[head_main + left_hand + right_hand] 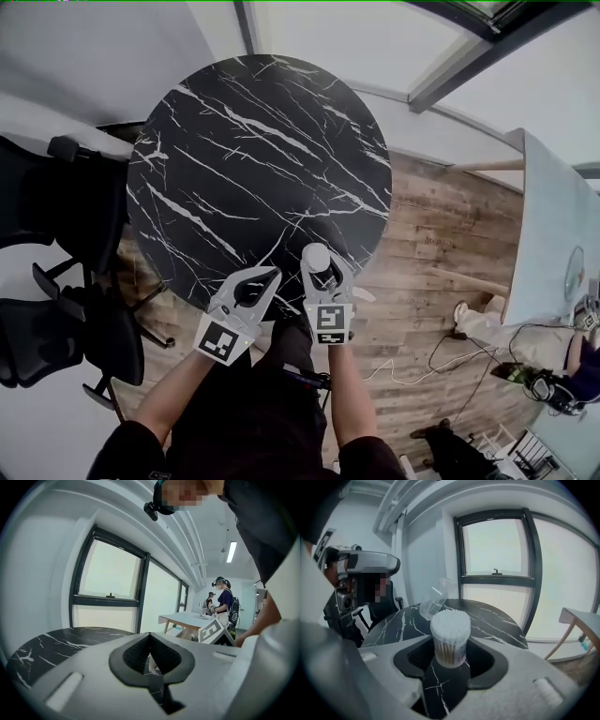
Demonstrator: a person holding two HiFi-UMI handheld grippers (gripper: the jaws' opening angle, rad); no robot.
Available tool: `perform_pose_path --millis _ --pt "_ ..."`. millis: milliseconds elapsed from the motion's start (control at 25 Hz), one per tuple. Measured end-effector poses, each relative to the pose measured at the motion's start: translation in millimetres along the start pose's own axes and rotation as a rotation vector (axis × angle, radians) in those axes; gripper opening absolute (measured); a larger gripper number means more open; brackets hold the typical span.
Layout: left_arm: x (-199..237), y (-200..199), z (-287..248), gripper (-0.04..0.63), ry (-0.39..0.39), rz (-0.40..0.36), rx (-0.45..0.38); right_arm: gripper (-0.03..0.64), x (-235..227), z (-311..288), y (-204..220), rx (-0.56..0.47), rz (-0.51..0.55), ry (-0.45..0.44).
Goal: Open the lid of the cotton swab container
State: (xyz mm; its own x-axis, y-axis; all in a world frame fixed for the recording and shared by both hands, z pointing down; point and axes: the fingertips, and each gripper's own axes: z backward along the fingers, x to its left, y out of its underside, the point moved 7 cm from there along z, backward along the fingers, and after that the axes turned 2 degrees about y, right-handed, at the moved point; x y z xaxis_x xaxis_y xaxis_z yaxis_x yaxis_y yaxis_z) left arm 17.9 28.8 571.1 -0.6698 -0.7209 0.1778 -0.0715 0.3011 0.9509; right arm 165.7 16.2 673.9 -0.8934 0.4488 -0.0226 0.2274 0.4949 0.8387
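Your right gripper [321, 272] has its jaws spread wide and closed on the cotton swab container [450, 637], one pad against each side of the clear tub. In the right gripper view the tub stands upright in the centre of the frame, packed with cotton swabs [450, 622] whose white heads fill its open top. Its clear lid [433, 599] is flipped up and tilts away to the upper left, joined at the rim. You cannot tell from any view whether the tub's base rests on the table or hangs just above it.

Your left gripper [271, 275] is closed and empty. Its tips meet, and only a small gap behind them shows a strip of table. In the head view it sits just left of the right gripper, angled toward the upper right, near the tub but apart from it.

Both grippers sit at the lower edge of the round black marble table [253, 159], which fills the upper middle of the head view. Black office chairs [56, 281] stand at the left edge, wood floor [441, 244] spreads to the right, and a pale table [553, 234] runs along the far right. A dark-framed window [497, 569] fills the background of the right gripper view.
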Motion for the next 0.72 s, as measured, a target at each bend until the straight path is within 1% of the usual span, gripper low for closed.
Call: perform_pose_path --millis 160,240,360,560,720 --pt "3 -12 9 -0.002 0.006 0.006 -0.021 0.21 17 7 -16 -0.007 -0.006 -0.031" --pt "8 -17 12 -0.002 -0.001 0.009 -0.03 0.21 22 8 -23 -0.007 0.008 -0.04" --pt "14 -23 15 -0.002 -0.003 -0.007 -0.038 0.211 27 7 -34 -0.004 0.032 -0.049" --pt "11 -23 26 -0.002 0.006 -0.02 -0.005 0.212 40 15 -45 0.005 0.056 -0.065" --pt "11 -19 29 -0.002 0.027 -0.052 0.009 0.213 50 18 -56 0.005 0.068 -0.079"
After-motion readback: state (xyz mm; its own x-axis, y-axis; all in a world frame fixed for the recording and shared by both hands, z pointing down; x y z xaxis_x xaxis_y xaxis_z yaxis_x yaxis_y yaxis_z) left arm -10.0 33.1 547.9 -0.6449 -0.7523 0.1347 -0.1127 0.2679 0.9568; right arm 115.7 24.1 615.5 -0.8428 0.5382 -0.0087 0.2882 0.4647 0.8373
